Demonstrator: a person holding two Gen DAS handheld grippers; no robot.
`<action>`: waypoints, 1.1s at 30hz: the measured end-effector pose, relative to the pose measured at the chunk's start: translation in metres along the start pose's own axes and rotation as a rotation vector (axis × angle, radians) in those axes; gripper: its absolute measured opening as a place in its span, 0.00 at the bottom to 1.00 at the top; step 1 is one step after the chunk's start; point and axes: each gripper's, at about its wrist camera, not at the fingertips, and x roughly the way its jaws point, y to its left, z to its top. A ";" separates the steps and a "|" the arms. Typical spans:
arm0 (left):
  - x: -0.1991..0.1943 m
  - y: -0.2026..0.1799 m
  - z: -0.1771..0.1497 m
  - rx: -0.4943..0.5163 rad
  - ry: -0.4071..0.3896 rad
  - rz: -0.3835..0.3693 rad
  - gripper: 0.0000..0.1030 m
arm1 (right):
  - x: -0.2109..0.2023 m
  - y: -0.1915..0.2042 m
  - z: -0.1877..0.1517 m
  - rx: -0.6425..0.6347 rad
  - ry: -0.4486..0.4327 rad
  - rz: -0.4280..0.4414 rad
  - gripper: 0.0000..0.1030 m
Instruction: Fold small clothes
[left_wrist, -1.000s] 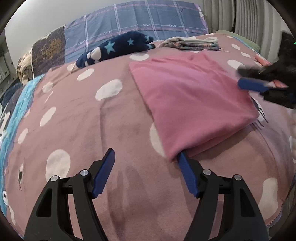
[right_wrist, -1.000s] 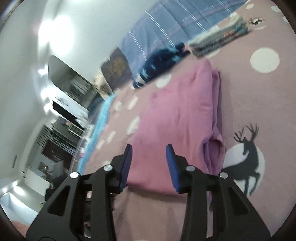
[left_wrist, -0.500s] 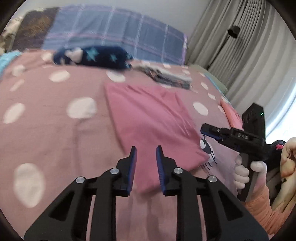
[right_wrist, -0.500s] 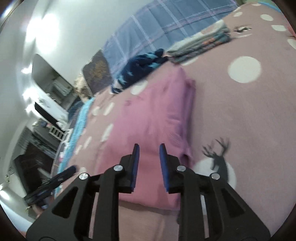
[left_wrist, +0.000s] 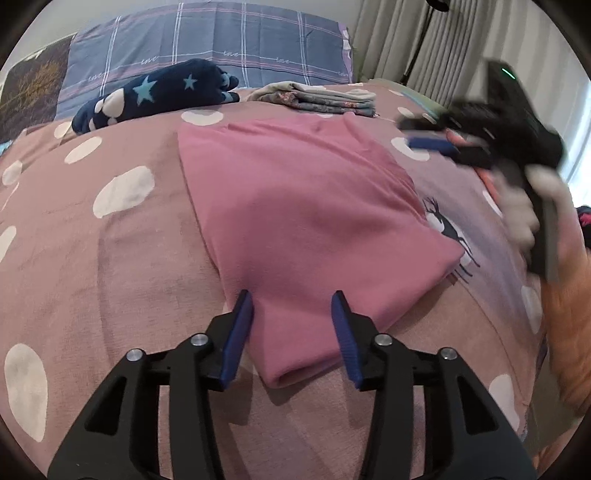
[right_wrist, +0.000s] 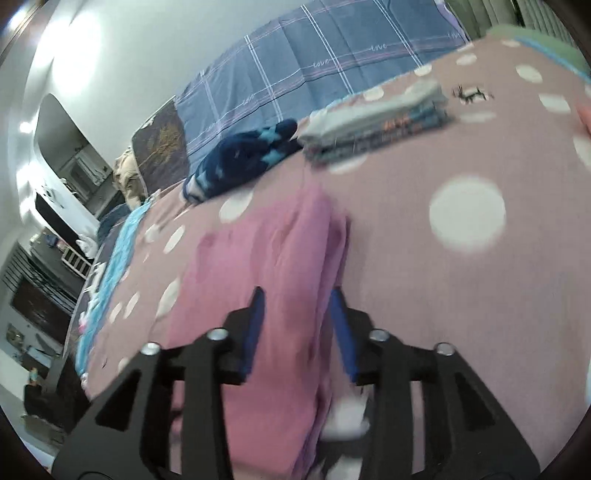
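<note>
- Pink garment (left_wrist: 310, 218) lies folded into a flat rectangle on the dotted pink blanket (left_wrist: 122, 258), in front of a navy star-print item (left_wrist: 159, 94) and a stack of folded clothes (left_wrist: 325, 99) by the plaid pillow (left_wrist: 207, 40).
- Both pairs of jaws have just been opening again after narrowing half a second ago — the left gripper (left_wrist: 291, 325) now straddles the garment's near corner, cloth between the blue pads but not pinched.
- The right gripper (right_wrist: 297, 325) likewise stands parted over the garment's layered right edge (right_wrist: 332, 258); its pads do not visibly press the cloth, though the picture is blurred.
- A second ago the left jaws were spread wide at the same corner, the right ones half closed over the near edge. My reading: both are lining up fresh grips for another fold, so the garment is part-folded, not finished.
- Both grippers tilt downward toward the bed. In the left view the right gripper (left_wrist: 436, 142) hovers beyond the garment's far-right side, a gloved hand (left_wrist: 524, 206) on its handle, motion-blurred.
</note>
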 end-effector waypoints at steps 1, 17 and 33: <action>0.000 -0.001 0.000 0.007 0.001 0.002 0.49 | 0.010 -0.002 0.011 0.007 0.010 -0.014 0.41; 0.004 -0.004 0.001 0.034 0.001 -0.012 0.60 | 0.060 -0.004 0.057 -0.133 -0.067 -0.029 0.05; -0.009 -0.012 0.003 0.027 -0.005 0.090 0.60 | 0.026 0.045 -0.028 -0.255 0.091 0.117 0.20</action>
